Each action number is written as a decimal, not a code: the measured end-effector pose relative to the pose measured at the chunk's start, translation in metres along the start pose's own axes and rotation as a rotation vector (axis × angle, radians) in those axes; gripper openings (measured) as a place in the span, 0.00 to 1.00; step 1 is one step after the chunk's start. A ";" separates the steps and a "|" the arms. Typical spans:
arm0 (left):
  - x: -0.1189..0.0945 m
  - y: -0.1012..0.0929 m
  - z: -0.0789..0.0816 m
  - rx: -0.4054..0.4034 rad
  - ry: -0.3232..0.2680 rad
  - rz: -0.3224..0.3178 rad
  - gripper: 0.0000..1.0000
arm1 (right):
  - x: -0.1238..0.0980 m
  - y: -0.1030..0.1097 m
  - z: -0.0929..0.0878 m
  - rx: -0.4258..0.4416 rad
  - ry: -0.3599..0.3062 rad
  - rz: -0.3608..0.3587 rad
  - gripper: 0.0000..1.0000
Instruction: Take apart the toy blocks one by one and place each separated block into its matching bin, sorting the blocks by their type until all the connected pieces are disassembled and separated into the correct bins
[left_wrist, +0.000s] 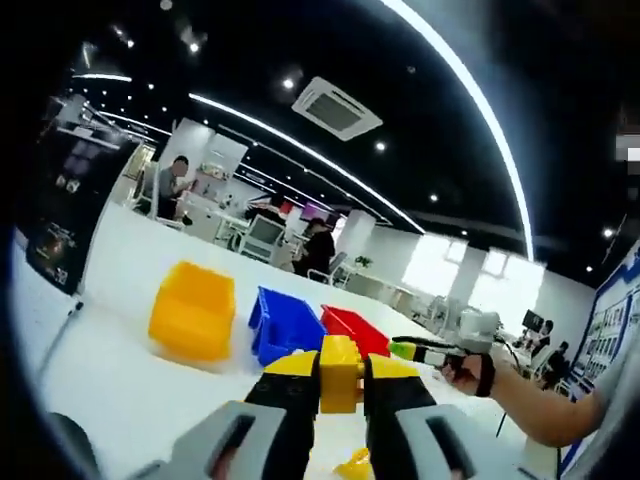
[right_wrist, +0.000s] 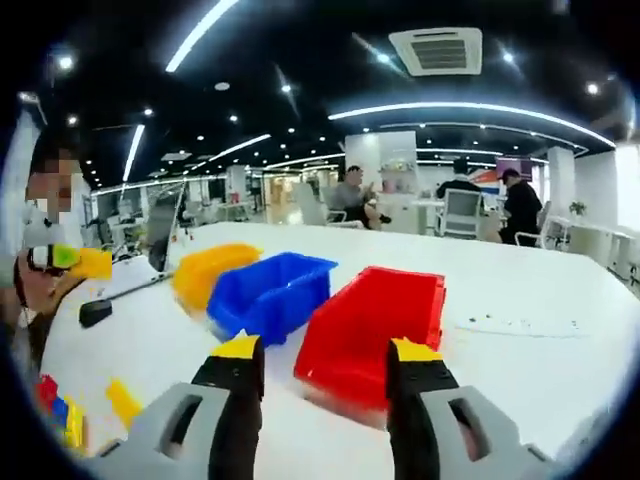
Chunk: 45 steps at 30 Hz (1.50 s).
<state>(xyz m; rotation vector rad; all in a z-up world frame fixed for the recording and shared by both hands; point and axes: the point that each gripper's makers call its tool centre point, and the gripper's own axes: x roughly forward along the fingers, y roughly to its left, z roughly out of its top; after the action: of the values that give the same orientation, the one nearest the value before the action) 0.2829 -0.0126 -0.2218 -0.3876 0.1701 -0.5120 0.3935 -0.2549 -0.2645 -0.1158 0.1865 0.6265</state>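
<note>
White table (right_wrist: 520, 290) below, left tool (left_wrist: 340, 385) pinches a yellow block (left_wrist: 339, 372); right tool (right_wrist: 325, 375) spread, empty.

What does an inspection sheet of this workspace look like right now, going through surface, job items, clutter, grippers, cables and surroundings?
Surface: white table, mostly bare.
Job's things: yellow bin, blue bin and red bin in a row; loose blocks near the table edge.
Clutter: black handled tool on the table.
Grippers: left gripper shut on a yellow block; right gripper open, holding nothing.
Cables: nothing seen.
Surroundings: open office, seated people at far desks, ceiling air vent.
</note>
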 end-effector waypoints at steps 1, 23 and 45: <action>0.001 0.002 0.003 0.019 -0.002 0.008 0.19 | -0.005 0.008 0.001 -0.037 -0.005 0.015 0.43; 0.090 0.130 0.044 0.309 0.011 0.355 0.19 | -0.097 0.112 -0.025 -0.115 -0.035 0.210 0.03; 0.105 0.166 0.023 0.221 0.152 0.405 0.74 | -0.110 0.085 -0.060 0.043 0.047 0.137 0.22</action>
<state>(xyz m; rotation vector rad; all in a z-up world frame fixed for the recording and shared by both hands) 0.4529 0.0746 -0.2745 -0.0917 0.3272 -0.1561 0.2474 -0.2591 -0.3048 -0.0772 0.2545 0.7560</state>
